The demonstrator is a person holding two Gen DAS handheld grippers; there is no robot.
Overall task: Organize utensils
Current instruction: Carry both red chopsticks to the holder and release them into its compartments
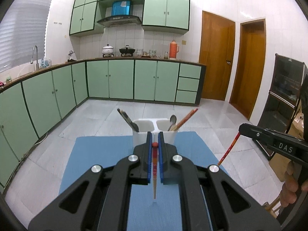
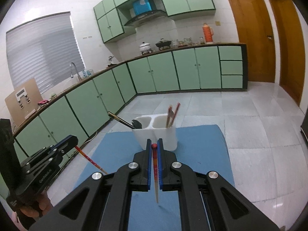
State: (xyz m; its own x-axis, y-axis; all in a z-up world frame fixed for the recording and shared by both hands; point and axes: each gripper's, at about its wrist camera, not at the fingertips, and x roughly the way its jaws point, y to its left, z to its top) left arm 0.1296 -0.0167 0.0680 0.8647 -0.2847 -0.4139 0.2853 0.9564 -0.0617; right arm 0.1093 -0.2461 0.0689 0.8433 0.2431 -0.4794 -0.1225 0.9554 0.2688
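Note:
A white two-compartment utensil holder (image 1: 154, 133) (image 2: 156, 134) stands at the far edge of a blue mat (image 1: 100, 154) (image 2: 202, 150). Its left compartment holds dark utensils (image 1: 128, 119); the right one holds a spoon (image 1: 172, 121) and red chopsticks (image 1: 187, 118) (image 2: 173, 113). My left gripper (image 1: 155, 144) is shut on a red chopstick (image 1: 154, 171) that hangs tip down over the mat, just short of the holder. My right gripper (image 2: 154, 145) is shut on another red chopstick (image 2: 156, 175), also tip down. Each gripper shows in the other's view (image 1: 246, 130) (image 2: 69, 141).
The mat lies on a pale tiled surface (image 1: 221, 146). Green kitchen cabinets (image 1: 119, 80) run along the back and left, with a sink tap (image 1: 34, 55). Two wooden doors (image 1: 215, 57) stand at the right, and a dark shelf unit (image 1: 284, 96) at the far right.

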